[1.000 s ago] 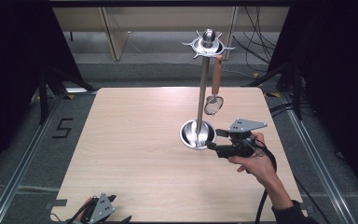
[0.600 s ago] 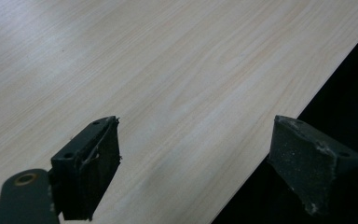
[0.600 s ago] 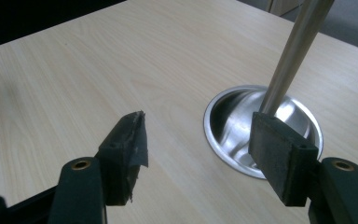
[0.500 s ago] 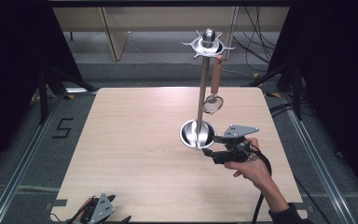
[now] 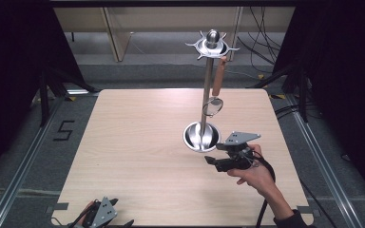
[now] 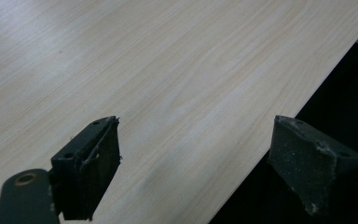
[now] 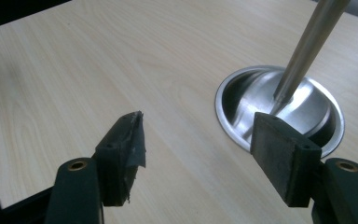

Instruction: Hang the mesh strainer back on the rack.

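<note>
1. Tabletop [image 5: 138, 156]: we are looking down on a pale wood-grain surface with rounded corners, sitting on a grey floor with a "5" [image 5: 62, 129] marked to its left.
2. Stand [image 5: 206, 102]: we are seeing a metal utensil stand rising from a round, shiny dish-shaped base [image 5: 201, 137] right of the tabletop's centre; its thin pole is ending in a star-like hook ring [image 5: 212, 46] with a ball on top.
3. Strainer [image 5: 214, 102]: we are noting a small utensil with a reddish-brown handle [image 5: 218, 76] hanging from the hook ring, its round mesh-like head dangling just beside the pole, above the base.
4. Right hand-held gripper [image 5: 215, 161]: we are seeing it held in the person's right hand [image 5: 254, 173], just beside the front right of the base and pointing left. In the right gripper view its jaws are standing wide apart with nothing between them, above bare wood, with the base [image 7: 279, 109] and pole [image 7: 307, 46] ahead to the right.
5. Left hand-held gripper [image 5: 102, 213]: we are finding it at the near left edge of the tabletop, well apart from the stand. In the left gripper view its jaws are spread wide and gripping nothing, one over the wood and one past the tabletop's edge [image 6: 303, 105].
</note>
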Action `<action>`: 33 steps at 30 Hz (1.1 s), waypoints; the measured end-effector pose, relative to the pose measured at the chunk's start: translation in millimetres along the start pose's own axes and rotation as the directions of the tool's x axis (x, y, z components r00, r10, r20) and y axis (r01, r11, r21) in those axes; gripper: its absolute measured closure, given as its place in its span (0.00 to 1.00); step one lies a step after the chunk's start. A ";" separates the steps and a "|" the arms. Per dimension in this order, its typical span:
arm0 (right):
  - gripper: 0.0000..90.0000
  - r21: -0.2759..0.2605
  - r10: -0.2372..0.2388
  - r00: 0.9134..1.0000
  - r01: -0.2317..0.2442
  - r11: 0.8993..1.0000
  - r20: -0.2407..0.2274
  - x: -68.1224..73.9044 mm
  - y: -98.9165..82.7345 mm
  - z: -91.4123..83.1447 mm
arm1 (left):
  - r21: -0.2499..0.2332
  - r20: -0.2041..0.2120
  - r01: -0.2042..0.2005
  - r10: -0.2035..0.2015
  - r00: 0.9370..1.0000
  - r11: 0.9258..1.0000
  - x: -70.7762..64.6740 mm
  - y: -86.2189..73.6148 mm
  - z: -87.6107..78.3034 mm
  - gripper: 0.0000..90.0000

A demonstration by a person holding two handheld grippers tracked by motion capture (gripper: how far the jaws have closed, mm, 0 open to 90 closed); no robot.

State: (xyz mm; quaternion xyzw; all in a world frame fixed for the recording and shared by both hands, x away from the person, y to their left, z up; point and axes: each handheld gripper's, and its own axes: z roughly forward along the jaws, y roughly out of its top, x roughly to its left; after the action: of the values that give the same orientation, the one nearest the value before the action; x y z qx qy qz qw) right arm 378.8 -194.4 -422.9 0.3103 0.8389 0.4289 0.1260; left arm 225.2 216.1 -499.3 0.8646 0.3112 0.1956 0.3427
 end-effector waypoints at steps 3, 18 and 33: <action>0.40 0.024 0.007 1.000 -0.007 1.000 -0.005 2.4 -4.1 2.7 | 0.007 0.001 -0.017 0.017 1.000 1.000 0.7 0.5 -0.6 0.17; 0.37 0.072 -0.003 1.000 0.003 0.997 0.005 4.9 -19.6 11.7 | -0.011 0.010 0.006 -0.006 1.000 1.000 -1.4 -0.6 1.1 0.17; 0.36 0.093 -0.005 1.000 0.007 0.996 -0.022 12.3 -33.6 15.2 | -0.002 0.009 0.001 -0.001 1.000 1.000 -1.0 -0.2 0.5 0.17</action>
State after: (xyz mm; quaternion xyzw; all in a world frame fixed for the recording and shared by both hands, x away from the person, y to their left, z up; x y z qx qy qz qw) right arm 362.7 -191.7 -458.1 0.3087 0.8604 0.3921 0.1036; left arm 224.7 215.3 -499.9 0.8649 0.3098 0.1919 0.3452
